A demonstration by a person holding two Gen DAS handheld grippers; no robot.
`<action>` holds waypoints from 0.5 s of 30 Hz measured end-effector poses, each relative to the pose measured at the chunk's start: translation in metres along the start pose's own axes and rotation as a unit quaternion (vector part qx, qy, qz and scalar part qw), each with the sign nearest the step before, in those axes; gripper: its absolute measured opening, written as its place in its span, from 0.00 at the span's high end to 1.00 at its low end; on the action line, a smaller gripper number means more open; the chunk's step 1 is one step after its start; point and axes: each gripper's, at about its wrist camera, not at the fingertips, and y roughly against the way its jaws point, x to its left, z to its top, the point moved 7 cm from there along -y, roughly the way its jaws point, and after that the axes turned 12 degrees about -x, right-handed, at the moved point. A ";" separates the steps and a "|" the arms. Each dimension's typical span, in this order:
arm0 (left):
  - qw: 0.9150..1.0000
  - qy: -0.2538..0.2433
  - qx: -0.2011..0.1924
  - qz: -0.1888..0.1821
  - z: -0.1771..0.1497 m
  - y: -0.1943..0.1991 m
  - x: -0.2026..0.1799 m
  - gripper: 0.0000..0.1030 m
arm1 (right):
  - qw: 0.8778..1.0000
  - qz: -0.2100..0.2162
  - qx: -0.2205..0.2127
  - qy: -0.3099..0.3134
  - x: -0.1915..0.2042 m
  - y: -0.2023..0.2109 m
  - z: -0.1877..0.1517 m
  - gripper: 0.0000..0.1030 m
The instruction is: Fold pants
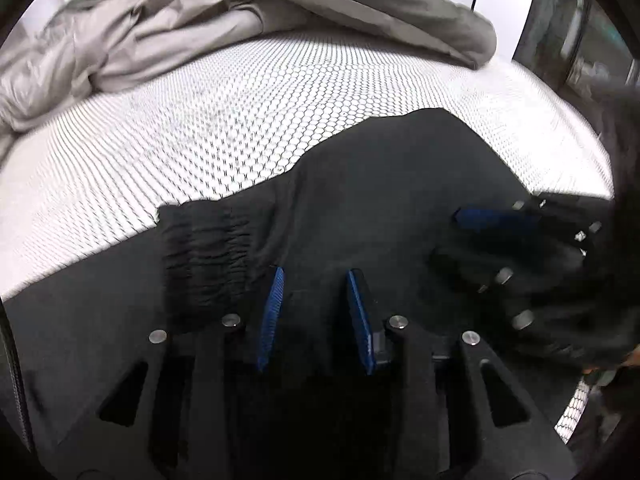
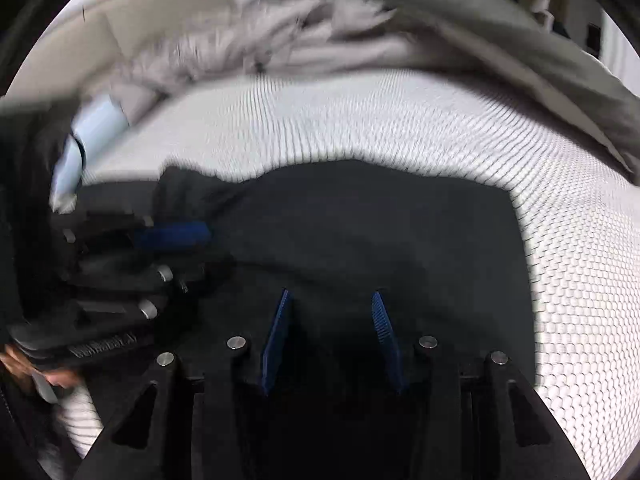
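Black pants (image 1: 380,184) lie on a white honeycomb mat (image 1: 200,128), with a gathered elastic band (image 1: 204,248) at their left end. My left gripper (image 1: 314,276) points down into the cloth just right of that band. Its blue pads stand a little apart with a fold of black fabric pinched between them. My right gripper (image 2: 332,296) hangs over the same pants (image 2: 380,220) further right, its jaws apart above flat cloth, and I see no pinch there. Each gripper appears in the other's view: the right gripper (image 1: 460,240) and the left gripper (image 2: 192,254).
A heap of grey garments (image 1: 160,24) lies along the far side of the mat (image 2: 360,120), also seen as grey cloth (image 2: 460,32). A light blue sleeve (image 2: 96,120) shows above the left gripper. The mat's right edge (image 1: 592,168) meets a dark background.
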 end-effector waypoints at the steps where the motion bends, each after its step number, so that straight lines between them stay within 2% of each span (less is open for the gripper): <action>1: 1.000 0.012 -0.006 -0.015 0.001 0.001 0.004 0.72 | 1.000 -0.009 0.003 0.027 0.002 -0.001 -0.004 0.58; 3: 0.999 0.041 -0.014 -0.029 0.004 0.007 0.016 0.82 | 0.998 -0.040 0.004 0.050 -0.006 0.009 -0.006 0.58; 5: 0.997 0.068 -0.020 -0.045 0.003 0.012 0.026 0.83 | 0.992 -0.117 0.001 0.051 -0.037 0.020 -0.010 0.58; 7: 0.997 0.062 -0.022 -0.041 0.002 0.014 0.025 0.83 | 0.995 -0.102 -0.004 -0.002 -0.062 0.029 -0.018 0.58; 9: 0.999 0.040 -0.020 -0.020 0.002 0.017 0.020 0.82 | 0.995 -0.095 -0.019 -0.013 -0.066 0.043 -0.018 0.58; 11: 0.999 0.039 -0.019 -0.012 0.006 0.023 0.016 0.82 | 0.995 -0.094 -0.040 -0.013 -0.060 0.058 -0.015 0.58; 13: 0.999 0.035 -0.036 -0.015 0.014 0.032 0.008 0.82 | 0.996 -0.053 -0.061 -0.025 -0.049 0.070 -0.006 0.58; 15: 0.999 0.023 -0.041 -0.003 0.019 0.029 0.005 0.80 | 0.997 -0.021 -0.071 -0.035 -0.029 0.070 0.003 0.58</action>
